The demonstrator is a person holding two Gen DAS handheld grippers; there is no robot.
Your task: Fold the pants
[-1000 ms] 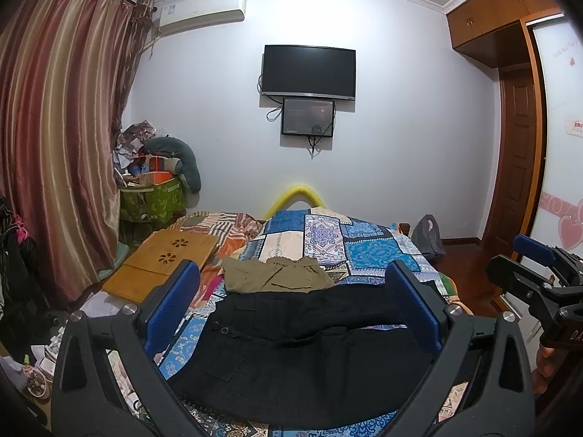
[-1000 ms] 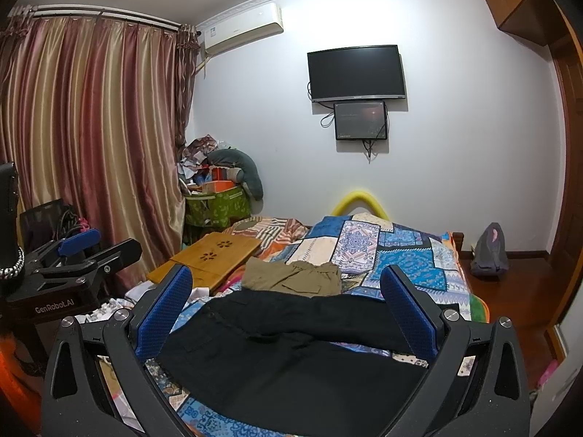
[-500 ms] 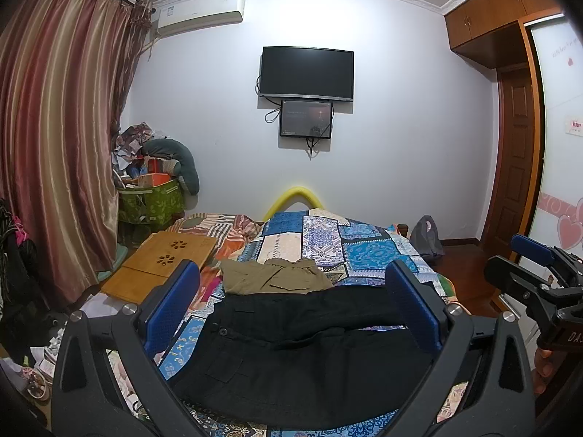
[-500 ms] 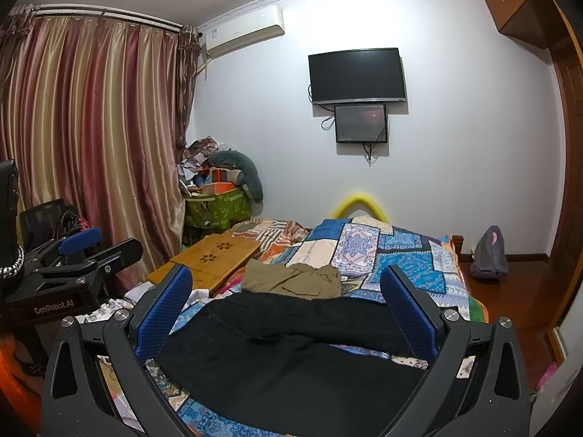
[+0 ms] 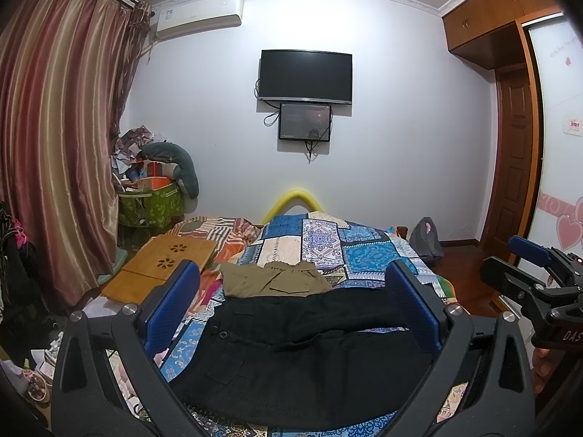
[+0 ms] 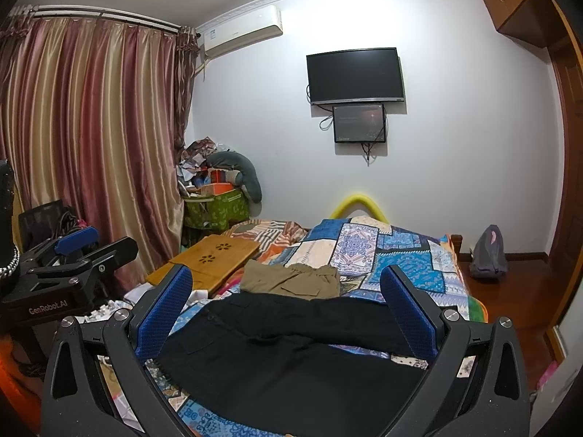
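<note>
Barely anything had shifted over the last second: the bed [image 5: 368, 251] filled the view, the black pants [image 5: 302, 357] lay spread across its near end, khaki shorts [image 5: 273, 280] just beyond. Left tongs [image 5: 291, 309] and right tongs [image 6: 288, 309] hung above, both spread apart, empty. Folding hadn't begun, I'd say.

Pants [image 5: 309, 357] on bed [image 5: 368, 255], shorts [image 5: 273, 280] behind them, tray [image 5: 164, 269] left

pants [image 5: 309, 349]: black | shorts [image 5: 273, 280]: khaki | quilt [image 5: 368, 251]: blue patchwork | curtain [image 5: 58, 145]: red-gold striped
</note>
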